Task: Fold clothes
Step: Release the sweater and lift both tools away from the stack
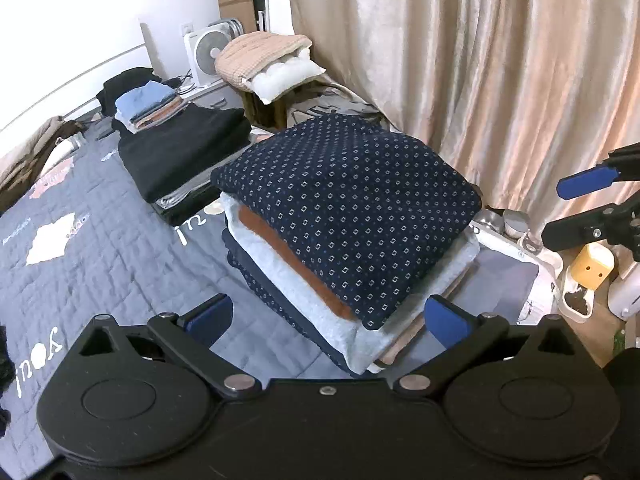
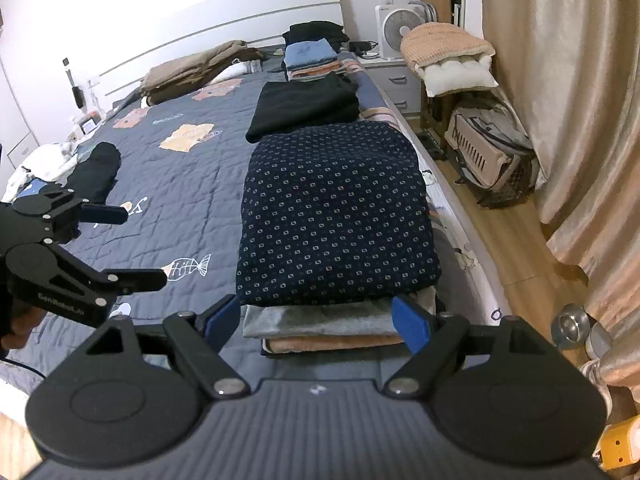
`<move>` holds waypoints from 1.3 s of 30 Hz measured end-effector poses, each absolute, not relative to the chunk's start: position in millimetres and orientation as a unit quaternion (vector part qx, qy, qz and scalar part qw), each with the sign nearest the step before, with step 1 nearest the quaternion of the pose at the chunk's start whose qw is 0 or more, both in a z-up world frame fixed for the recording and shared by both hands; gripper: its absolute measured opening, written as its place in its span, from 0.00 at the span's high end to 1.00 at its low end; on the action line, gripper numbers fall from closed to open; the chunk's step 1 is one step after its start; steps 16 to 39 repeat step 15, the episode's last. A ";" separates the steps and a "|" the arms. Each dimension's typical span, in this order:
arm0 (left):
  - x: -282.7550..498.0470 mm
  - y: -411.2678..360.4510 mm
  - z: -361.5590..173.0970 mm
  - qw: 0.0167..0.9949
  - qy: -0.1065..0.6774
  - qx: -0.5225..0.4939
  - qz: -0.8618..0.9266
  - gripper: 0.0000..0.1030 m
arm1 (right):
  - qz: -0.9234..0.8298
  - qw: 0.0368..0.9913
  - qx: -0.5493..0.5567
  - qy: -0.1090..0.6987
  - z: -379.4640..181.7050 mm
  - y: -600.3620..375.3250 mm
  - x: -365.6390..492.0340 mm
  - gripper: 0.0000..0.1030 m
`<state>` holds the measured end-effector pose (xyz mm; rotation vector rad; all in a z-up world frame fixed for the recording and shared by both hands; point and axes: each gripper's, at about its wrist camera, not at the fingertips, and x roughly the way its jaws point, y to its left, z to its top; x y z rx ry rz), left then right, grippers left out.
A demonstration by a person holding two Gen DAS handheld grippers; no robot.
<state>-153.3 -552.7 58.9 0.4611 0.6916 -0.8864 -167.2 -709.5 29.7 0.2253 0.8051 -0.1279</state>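
My right hand-held gripper (image 2: 314, 320) is hanging released, jaws wide, just short of the folded dotted navy garment (image 2: 336, 216) topping the stack (image 2: 320, 332) at the bed (image 2: 180, 184) edge, long axis running away. Left hand-held gripper (image 1: 328, 316) is also hovering released, angled in from the corner.

The folded top garment (image 2: 336, 216) is navy, dotted with small pale and blue squares; beneath it lie rust-orange (image 1: 292, 256), light grey (image 2: 320, 322) and tan (image 2: 332, 344) layers. The bed's quilt (image 2: 192, 184) is slate blue with orange patches and a white fish outline. The curtain (image 1: 500, 60) is shiny beige
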 end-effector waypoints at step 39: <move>-156.2 -554.1 61.1 0.826 0.307 0.234 -0.412 0.00 | -0.066 0.910 0.114 0.393 26.6 -712.9 -167.6 0.20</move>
